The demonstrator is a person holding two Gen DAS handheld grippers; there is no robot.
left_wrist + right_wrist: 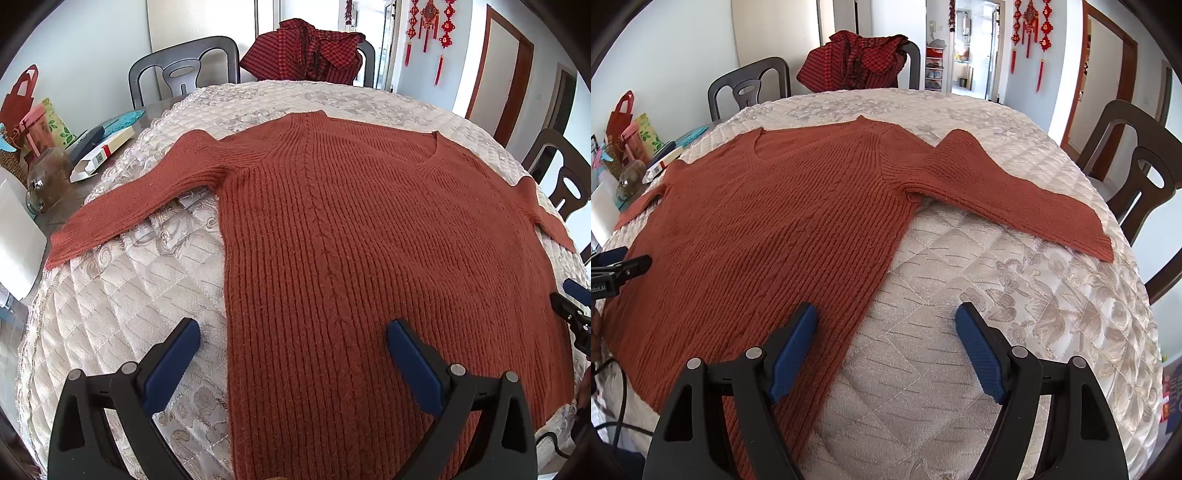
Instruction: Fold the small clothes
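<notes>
Rust sweater lies flat, front up, on quilted table cover, both sleeves spread out w/ neckline at far side. Left gripper and right gripper hover over its near side edges, jaws wide apart, holding nothing. Prob. best to pinch each sleeve near the cuff, fold across the body, keeping edges straight & knit unstretched.

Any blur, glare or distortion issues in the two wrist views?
Left wrist: sharp, even daylight, heavy fisheye bowing the quilted table cover, dark vignette corners. Right wrist: equally sharp, sweater well exposed, doorway behind somewhat blown out, same barrel distortion.
</notes>
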